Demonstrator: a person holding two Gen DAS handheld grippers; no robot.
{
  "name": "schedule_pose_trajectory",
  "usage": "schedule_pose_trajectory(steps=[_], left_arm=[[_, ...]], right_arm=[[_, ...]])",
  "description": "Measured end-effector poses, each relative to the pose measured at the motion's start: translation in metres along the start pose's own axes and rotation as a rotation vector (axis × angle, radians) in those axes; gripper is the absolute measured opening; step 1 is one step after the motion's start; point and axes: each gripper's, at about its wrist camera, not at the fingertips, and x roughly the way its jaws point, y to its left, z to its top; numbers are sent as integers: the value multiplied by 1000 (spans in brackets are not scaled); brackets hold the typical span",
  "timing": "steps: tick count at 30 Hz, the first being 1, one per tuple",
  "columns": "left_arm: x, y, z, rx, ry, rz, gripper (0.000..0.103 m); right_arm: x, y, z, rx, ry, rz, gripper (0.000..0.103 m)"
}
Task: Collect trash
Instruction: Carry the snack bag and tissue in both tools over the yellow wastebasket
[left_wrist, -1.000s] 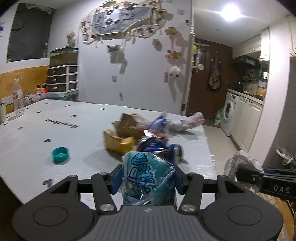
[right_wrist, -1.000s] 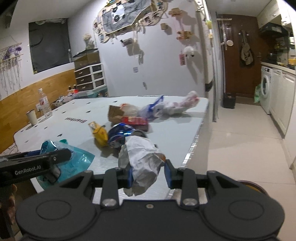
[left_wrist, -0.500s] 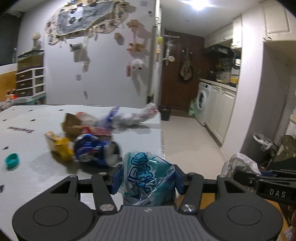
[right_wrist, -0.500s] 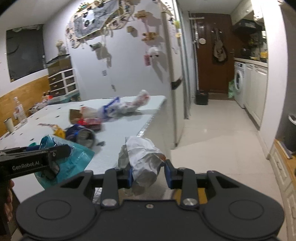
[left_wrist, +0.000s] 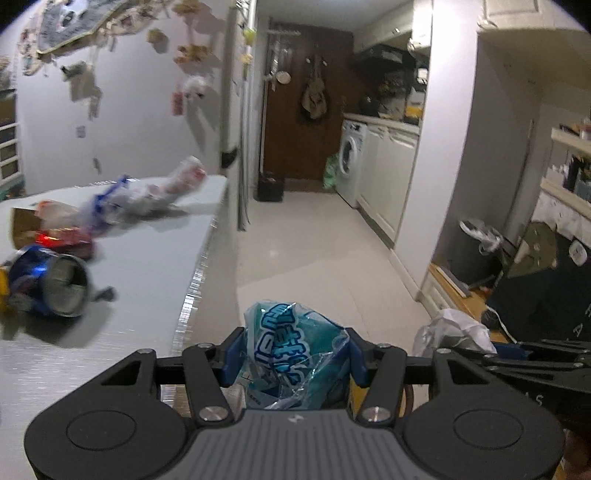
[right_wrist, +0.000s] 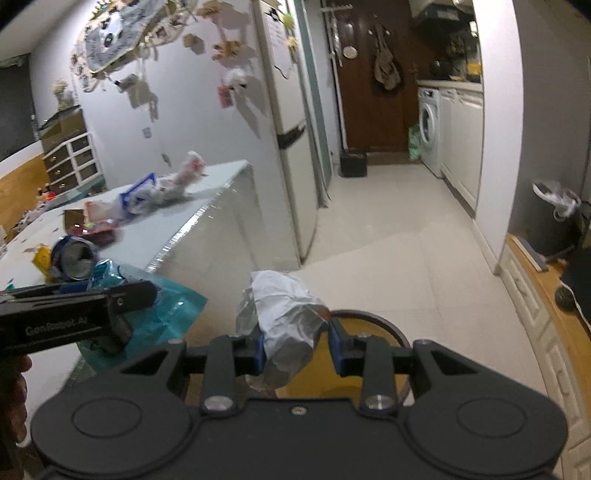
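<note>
Both hand-held grippers are loaded as we look along them. Our left hand-held gripper (left_wrist: 293, 356) is clamped on a teal plastic wrapper (left_wrist: 295, 350) with bold blue lettering, which bulges up between the blue pads and hangs off the edge of the pale surface (left_wrist: 147, 266), over the floor (left_wrist: 314, 251). Our right hand-held gripper (right_wrist: 295, 349) is clamped on a crumpled white-and-silver wrapper (right_wrist: 284, 317), held over a round, dark-rimmed container with a yellow inside (right_wrist: 369, 332) just below the fingers; we judge this to be the bin, though most of it is hidden. Both pieces look very light, soft and crinkly, likely slippery film, so we judge they are best pinched across a bunched, thick fold rather than a loose corner, and they may cling to the pads on letting go. More trash lies on the surface: a crushed blue can (left_wrist: 48, 284) on its side, a red packet (left_wrist: 62, 240), a torn brown box (left_wrist: 22, 225), and a clear bag with blue and red print (left_wrist: 147, 192) near the far corner. The can will be stiffer and may roll; we would take it across its body. A second lined bin (right_wrist: 554, 218) stands by the far wall.
</note>
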Motion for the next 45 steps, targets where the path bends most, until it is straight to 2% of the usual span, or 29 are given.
schedule_pose_trajectory(steps=[11,21,31,45], left_arm=[[99,-33,-12,39,149,-30,56],[187,-43,-44,-20,293,-31,56],[245,-31,-65,-35,362,-7,56],[299,-22,-76,33,486,-37,59]], right_arm=[[61,-54,-14,67,128,-40,34],[127,-91,-30,94,286,-68,34],[182,-107,-37,106,405,-59,35],[240,-104,-40,73,545,-52,37]])
